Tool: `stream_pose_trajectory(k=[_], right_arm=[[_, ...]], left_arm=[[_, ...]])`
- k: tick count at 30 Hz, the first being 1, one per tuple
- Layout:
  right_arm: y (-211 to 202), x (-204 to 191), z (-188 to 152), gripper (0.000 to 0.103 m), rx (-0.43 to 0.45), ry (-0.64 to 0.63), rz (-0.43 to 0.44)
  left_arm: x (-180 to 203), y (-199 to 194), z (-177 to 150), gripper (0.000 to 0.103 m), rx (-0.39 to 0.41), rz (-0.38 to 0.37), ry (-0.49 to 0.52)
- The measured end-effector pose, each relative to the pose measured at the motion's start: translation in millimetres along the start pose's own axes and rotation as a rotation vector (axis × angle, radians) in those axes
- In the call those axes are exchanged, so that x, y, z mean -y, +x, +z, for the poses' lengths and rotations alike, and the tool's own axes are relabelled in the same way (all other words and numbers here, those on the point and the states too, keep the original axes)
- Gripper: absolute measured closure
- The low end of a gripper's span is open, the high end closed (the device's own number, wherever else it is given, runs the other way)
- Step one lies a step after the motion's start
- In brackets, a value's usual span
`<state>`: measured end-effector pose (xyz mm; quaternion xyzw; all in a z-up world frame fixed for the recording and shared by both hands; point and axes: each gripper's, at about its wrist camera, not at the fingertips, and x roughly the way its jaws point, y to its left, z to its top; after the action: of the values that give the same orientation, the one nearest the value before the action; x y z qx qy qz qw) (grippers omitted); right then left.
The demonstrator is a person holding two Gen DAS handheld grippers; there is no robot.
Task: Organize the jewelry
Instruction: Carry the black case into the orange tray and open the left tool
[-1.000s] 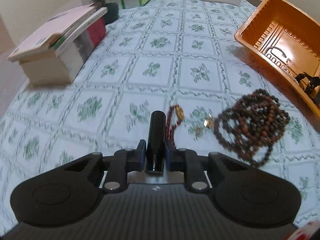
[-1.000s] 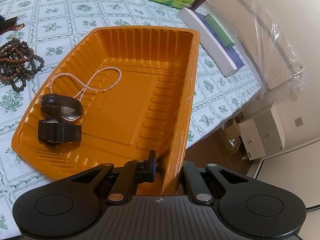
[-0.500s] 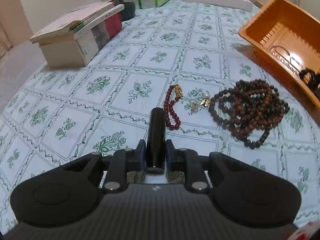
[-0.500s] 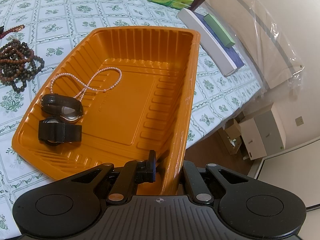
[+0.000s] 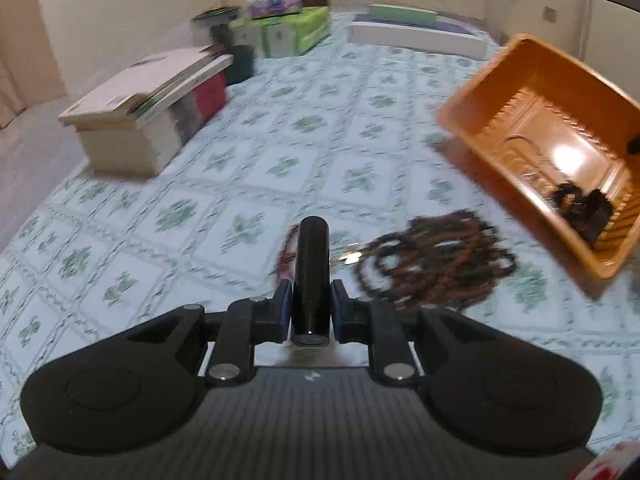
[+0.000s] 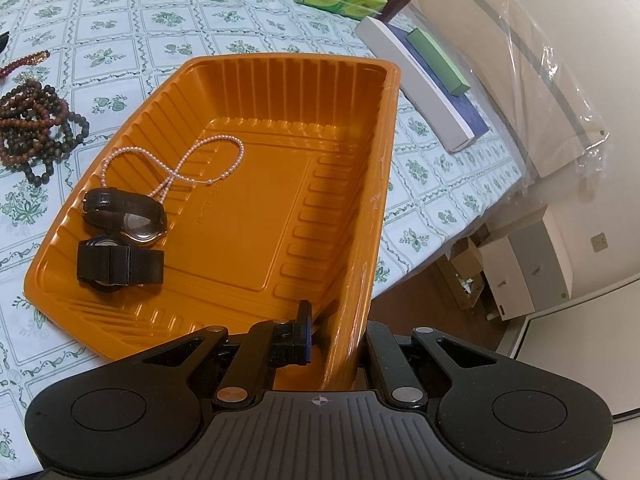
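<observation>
My table [image 6: 120, 16], under a green-flowered white cloth, carries everything. The big orange ribbed plastic tray [image 6: 288, 92] sits near its right edge, and my right tongs [image 6: 334, 340] are pressed together on the tray's near wall, tilting it up. If that pinch slips, I think the tray could drop and spill. Inside, toward its left corner, lie a pale pink bead necklace [image 6: 176, 168] and two black wristwatches [image 6: 120, 240], touching each other. Left of the tray on the cloth rests a heap of dark brown wooden bead strands [image 5: 432, 268], with a red bead bracelet [image 5: 285, 256] beside it. My left tongs [image 5: 310, 310] pinch a glossy black cylinder [image 5: 312, 272]; being smooth, it might slide out.
</observation>
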<state>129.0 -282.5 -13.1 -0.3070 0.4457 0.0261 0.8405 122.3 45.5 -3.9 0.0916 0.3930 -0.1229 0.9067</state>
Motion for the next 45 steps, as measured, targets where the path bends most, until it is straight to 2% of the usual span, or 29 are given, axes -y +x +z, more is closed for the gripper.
stream_pose_trajectory(k=[13,22,29,35,41,43,45], right_arm=[[2.0,0.2,-1.4,0.097,0.002,0.009,0.007],[2.9,0.6,-2.3,0.097,0.005,0.016,0.012],[2.6,1.0,-2.9,0.097,0.006,0.016,0.012],[1.9,1.3,-3.1,0.097,0.009,0.018,0.016],[2.3,1.9,-4.1,0.097,0.010,0.022,0.017],[2.2,1.4,-3.8,0.097,0.010,0.023,0.017],[2.4,1.5,-4.5,0.097,0.009,0.021,0.017]], left_arm=[[89.6,2.9,31.1,0.085,0.048,-0.179,0.105],[147.2,9.2,55.7,0.085,0.081,-0.334,0.129],[189.0,18.6,66.9,0.085,0.093,-0.487,0.137],[211.1,28.9,67.3,0.085,0.100,-0.542,0.217],[216.7,34.0,67.3,0.085,0.105,-0.579,0.242],[215.2,31.7,67.5,0.077,0.114,-0.594,0.227],[211.9,29.8,66.7,0.075,0.119,-0.581,0.220]])
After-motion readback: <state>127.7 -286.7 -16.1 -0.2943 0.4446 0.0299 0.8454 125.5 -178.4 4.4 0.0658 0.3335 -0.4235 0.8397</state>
